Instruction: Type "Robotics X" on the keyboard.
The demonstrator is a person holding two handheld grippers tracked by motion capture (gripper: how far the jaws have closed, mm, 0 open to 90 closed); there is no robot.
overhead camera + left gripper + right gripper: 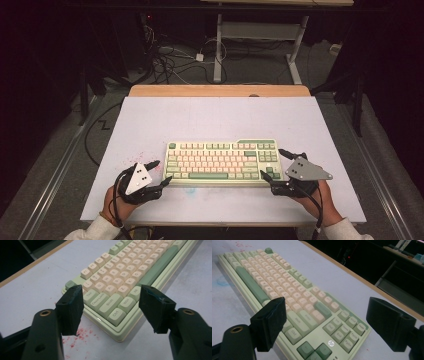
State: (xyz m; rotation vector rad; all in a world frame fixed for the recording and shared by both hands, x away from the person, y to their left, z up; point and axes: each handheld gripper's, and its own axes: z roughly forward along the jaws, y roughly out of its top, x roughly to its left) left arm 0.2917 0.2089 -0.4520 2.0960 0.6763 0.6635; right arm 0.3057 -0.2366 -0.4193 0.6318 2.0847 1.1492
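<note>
Open tongs (329,326) straddle the keyboard's (287,290) right end — nothing gripped.

Matt plastic keyboard (220,163) — smooth white table (210,117), wooden far edge

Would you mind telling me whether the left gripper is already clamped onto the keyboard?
No, the left gripper has its jaws spread apart on either side of the keyboard corner, with clear gaps.

Lab or studio: black curtains (45,60), floor cables (170,60), adjustable desk frame (260,35)
</note>
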